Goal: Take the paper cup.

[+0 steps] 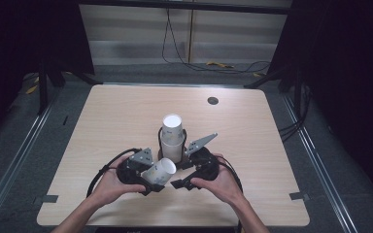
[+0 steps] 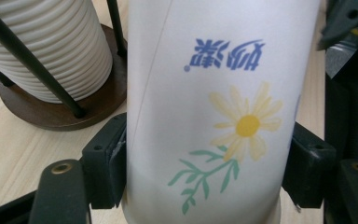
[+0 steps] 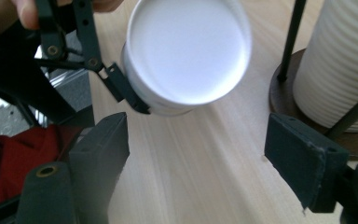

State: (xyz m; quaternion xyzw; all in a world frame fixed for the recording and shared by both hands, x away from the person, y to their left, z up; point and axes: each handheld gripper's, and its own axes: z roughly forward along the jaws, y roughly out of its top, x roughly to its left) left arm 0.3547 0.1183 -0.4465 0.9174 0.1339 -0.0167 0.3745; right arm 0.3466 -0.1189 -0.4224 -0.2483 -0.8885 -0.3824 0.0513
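paper cup (image 2: 214, 116) clamped in left tongs (image 2: 209, 175)

Desk (image 1: 102, 121): pale wood top, round dark grommet (image 1: 212, 100) near the far edge.
On it: cup holder (image 1: 173, 141) on a brown base.

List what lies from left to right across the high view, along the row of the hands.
Left hand → left gripper → white paper cup lying tilted in its jaws → right gripper → right hand.
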